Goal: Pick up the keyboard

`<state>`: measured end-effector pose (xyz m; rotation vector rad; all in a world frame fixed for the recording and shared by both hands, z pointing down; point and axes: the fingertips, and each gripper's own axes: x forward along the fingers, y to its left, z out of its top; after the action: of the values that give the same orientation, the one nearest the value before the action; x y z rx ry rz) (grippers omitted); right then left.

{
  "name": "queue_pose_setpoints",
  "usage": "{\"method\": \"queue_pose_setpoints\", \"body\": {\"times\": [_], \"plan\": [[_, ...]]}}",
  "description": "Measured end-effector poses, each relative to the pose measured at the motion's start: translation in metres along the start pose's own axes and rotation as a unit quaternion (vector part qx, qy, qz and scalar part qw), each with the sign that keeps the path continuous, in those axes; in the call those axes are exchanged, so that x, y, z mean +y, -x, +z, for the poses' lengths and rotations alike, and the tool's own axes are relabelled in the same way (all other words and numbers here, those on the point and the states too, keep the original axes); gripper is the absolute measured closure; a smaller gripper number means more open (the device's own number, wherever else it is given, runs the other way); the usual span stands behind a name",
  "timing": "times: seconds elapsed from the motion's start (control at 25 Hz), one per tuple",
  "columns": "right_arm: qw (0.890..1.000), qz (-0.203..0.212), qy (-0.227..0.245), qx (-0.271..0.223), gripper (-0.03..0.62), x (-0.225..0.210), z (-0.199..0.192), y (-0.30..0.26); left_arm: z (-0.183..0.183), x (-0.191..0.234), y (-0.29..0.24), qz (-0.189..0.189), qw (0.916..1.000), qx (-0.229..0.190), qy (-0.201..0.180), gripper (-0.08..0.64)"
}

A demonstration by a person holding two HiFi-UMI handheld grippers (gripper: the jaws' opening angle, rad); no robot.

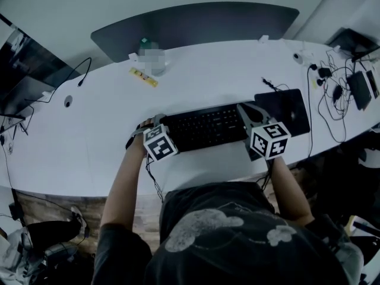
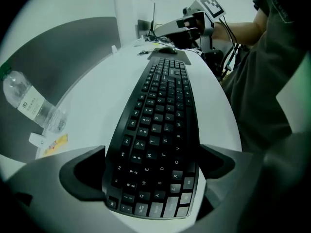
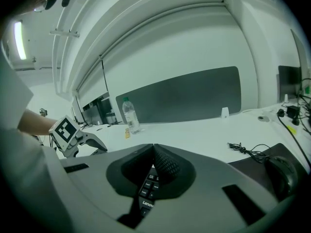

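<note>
Off to the left of my left tongs (image 2: pixel 150 168), a water bottle (image 2: pixel 30 105) stands on the table (image 2: pixel 97 101), and I leave it alone. My left tongs are wide apart and point down at the left end of the keyboard (image 2: pixel 163 110). That end sits between the two jaws, but they do not squeeze it yet. I think I should go lower, so the pads reach both long edges, then close slowly and keep it flat. My right tongs (image 3: pixel 158 163) are shut tight with nothing in them, just over the keyboard's right end. They must open before they can help. The mouse (image 3: pixel 277 171) lies to their right, so I should not bump it.
</note>
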<state>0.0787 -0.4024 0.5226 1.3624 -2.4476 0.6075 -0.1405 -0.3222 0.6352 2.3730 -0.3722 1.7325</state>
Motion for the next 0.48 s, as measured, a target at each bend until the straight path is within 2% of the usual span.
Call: {"method": "queue_pose_setpoints", "body": {"times": [0.28,0.4,0.48], "plan": [[1.0,-0.005,-0.005,0.008,0.591,-0.007,0.005,-0.012,0.001,0.0,-0.009,-0.053,0.9984,0.017,-0.01,-0.028],[1.0,-0.006,-0.007,0.017,0.591,-0.009,0.003,-0.017,0.01,0.006,-0.012,-0.059,0.9977,0.02,-0.026,-0.029],[1.0,-0.005,-0.005,0.022,0.591,-0.008,0.001,-0.021,0.008,0.005,-0.015,-0.075,0.9956,0.048,-0.029,-0.029]]}}
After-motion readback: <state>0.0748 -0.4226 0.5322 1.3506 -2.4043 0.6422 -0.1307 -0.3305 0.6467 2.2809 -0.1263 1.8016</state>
